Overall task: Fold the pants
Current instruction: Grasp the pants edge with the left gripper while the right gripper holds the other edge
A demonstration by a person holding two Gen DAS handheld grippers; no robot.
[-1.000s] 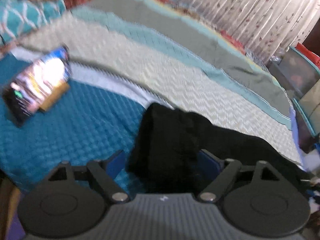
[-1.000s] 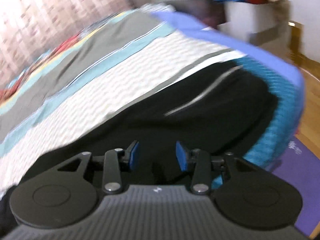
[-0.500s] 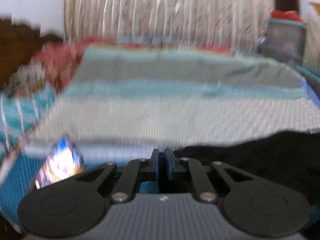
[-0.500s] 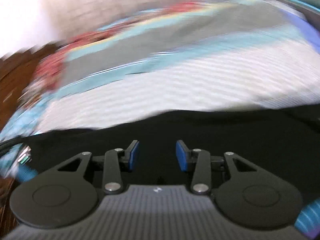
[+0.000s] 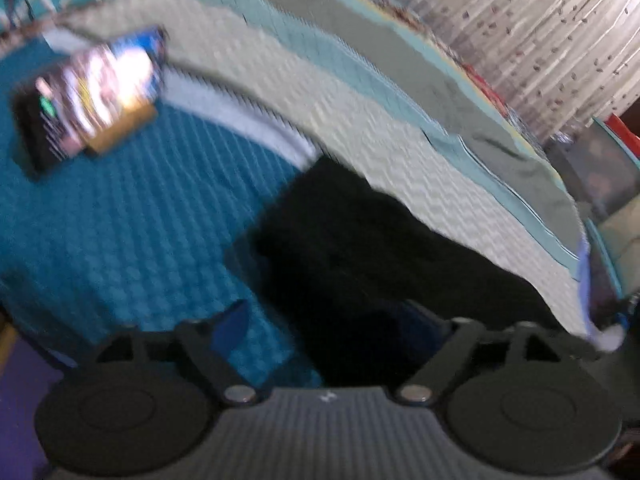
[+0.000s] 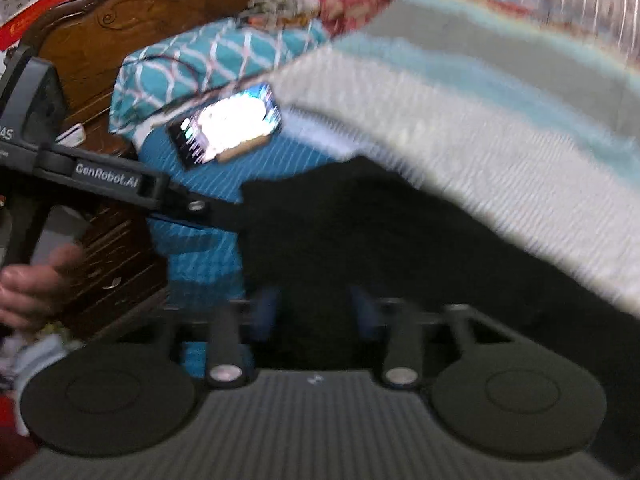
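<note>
Left claw [image 5: 324,330] and right claw [image 6: 314,308], both spread and seemingly empty, straddle black pants [image 5: 360,248] near the bed [image 5: 140,240] edge; pinch evenly before folding.

left gripper [image 5: 324,332] fingers spread wide; right gripper [image 6: 314,312] fingers parted

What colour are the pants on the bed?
Black pants, clearest in the left wrist view.
</note>
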